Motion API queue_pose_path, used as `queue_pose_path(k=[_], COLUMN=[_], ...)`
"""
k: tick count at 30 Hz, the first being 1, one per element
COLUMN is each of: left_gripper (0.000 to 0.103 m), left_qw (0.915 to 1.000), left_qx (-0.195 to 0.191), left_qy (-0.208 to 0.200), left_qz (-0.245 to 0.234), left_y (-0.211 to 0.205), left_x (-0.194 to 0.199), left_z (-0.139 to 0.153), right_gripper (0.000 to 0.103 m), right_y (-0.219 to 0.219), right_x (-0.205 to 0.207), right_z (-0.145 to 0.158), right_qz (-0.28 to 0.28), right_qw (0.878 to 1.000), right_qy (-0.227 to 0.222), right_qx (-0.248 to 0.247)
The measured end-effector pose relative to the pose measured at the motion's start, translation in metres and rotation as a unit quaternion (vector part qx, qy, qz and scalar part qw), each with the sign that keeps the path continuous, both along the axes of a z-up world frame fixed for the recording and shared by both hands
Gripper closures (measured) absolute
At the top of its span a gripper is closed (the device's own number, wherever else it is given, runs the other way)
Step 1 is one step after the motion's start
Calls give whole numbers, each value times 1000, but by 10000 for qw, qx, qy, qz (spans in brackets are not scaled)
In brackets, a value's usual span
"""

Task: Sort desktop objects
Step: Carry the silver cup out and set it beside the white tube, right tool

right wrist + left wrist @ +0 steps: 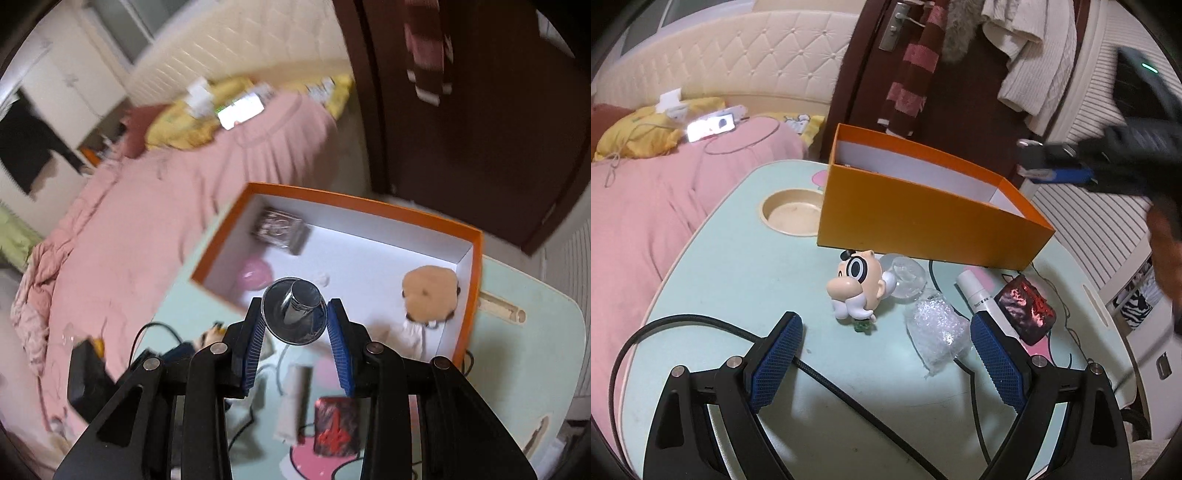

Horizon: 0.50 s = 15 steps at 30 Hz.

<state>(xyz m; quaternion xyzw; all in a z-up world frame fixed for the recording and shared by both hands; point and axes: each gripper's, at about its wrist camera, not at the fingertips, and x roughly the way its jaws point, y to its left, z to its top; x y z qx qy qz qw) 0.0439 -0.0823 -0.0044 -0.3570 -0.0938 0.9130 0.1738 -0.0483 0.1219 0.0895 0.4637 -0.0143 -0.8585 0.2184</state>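
Desk (pixel 738 266) in pale green is seen under both grippers. Left gripper (pixel 886 354) is held wide apart above it, nothing between its blue pads (pixel 775 358). Just ahead of it a big-nosed cartoon figurine (pixel 855 284) stands upright, with a clear round plastic piece (pixel 907 277) touching its far side. Ahead and to its right a crumpled clear wrap (pixel 934 328) lies flat; a white tube (pixel 979 295) and a dark red foil packet (pixel 1027 310) lie beside its right finger. A black cable (pixel 831 384) runs under the gripper. Farther ahead an orange box (pixel 923 221) stands open-topped.

Right gripper (pixel 295 321) is clenched on a shiny round metal object (pixel 294 314), pinched between both pads above the box's near wall (pixel 218 258). Inside the box, ahead of this gripper, a dark patterned packet (pixel 280 229), a pink round item (pixel 253 273) and, to the right, a tan plush toy (pixel 430 295) are seen. Below the gripper the tube and foil packet are visible, blurred. A pink bed (pixel 147 229) lies off to the left of both grippers.
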Motion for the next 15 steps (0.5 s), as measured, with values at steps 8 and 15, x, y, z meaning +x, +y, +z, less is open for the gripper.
queue_pose_path(k=[8,15], left_gripper=[11,11], left_qw=[9999,9997], left_qx=[-104,-203], left_qy=[57,121], left_qz=[17,37], left_y=[2,3], left_x=[3,4], left_z=[0,1], right_gripper=[67,67], right_y=[-19,-25], right_x=[52,36], right_z=[-48,-68], right_qz=[97,-71], right_qw=[9990,9989], right_qy=[372,400], right_qx=[228,233])
